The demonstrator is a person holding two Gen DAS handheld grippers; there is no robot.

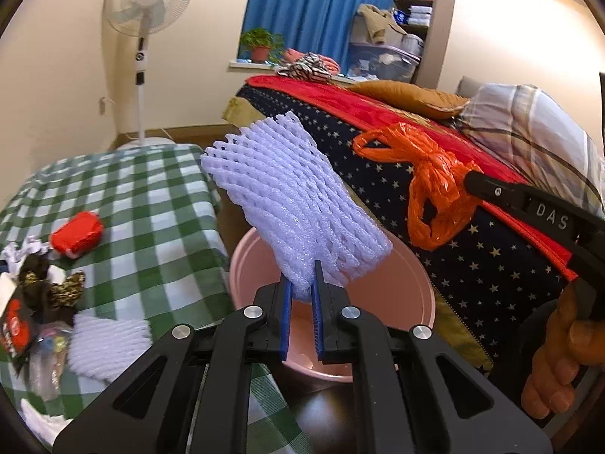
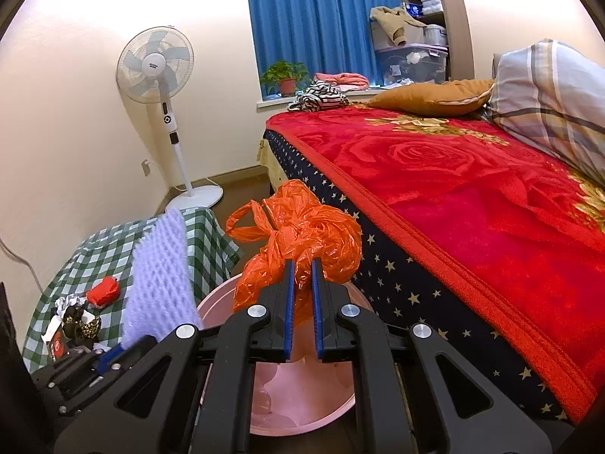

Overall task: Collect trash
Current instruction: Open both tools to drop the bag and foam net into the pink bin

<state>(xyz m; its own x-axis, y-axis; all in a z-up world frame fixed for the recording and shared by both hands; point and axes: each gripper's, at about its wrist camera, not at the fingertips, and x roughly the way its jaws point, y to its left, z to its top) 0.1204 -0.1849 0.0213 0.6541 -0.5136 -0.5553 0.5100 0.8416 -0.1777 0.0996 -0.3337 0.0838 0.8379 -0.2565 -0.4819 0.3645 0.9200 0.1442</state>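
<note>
Left wrist view: the left claw [image 1: 302,283] is closed on a white foam net sleeve [image 1: 291,196], held above the pink bin [image 1: 397,291], while at 3 o'clock the right claw [image 2: 302,283] is clamped on a crumpled orange plastic bag [image 2: 302,234]. Both pieces should be brought squarely over the bin's mouth before being let go, since light foam and film could drift onto the floor. More trash is left on the checked worktop [image 1: 151,204] at 9 o'clock.

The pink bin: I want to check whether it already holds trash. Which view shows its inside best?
The right wrist view: it looks down into the pink bin, showing its floor. In the left wrist view the left gripper and white foam net hide most of it.
</note>
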